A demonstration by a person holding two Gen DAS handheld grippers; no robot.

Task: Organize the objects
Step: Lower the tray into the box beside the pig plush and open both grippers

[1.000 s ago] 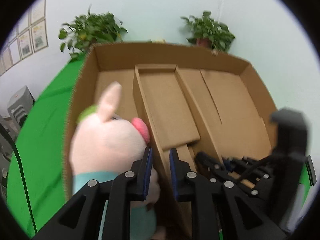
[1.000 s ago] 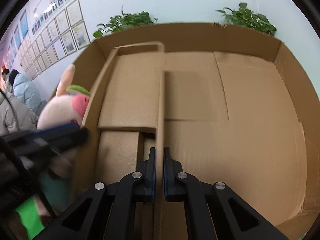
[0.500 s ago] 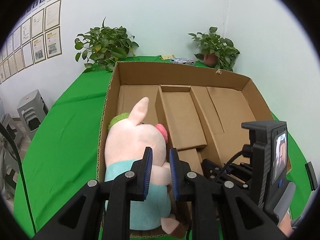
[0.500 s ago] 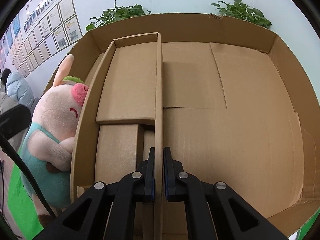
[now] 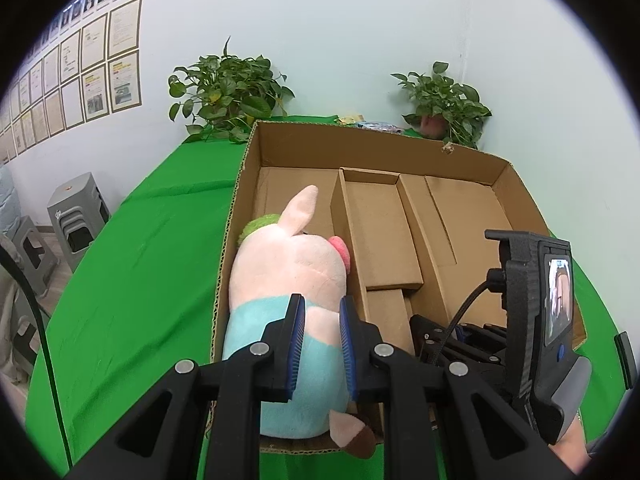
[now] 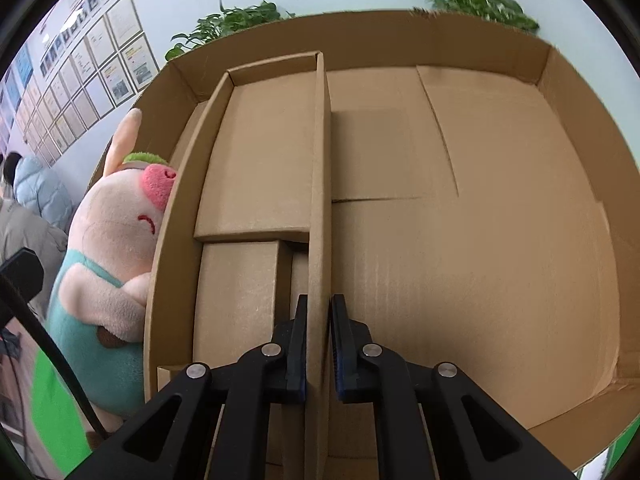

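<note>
A pink plush pig in teal overalls lies in the left compartment of a wide, low cardboard box, its snout against an inner wall. My left gripper hovers above the pig's belly, shut; the pig shows through the narrow slit between the pads, and nothing is held. In the right wrist view the pig lies left of that curved wall. My right gripper is shut on the near end of a tall cardboard divider that runs to the box's back wall.
The box sits on a green table cover. Two potted plants stand behind it by the wall. Grey stools are off the table's left edge. People in jackets stand far left. Flat cardboard pieces lie in the box.
My left gripper has drawn back and up from the pig, which now lies settled in the left compartment. The right gripper stays clamped on the divider.
</note>
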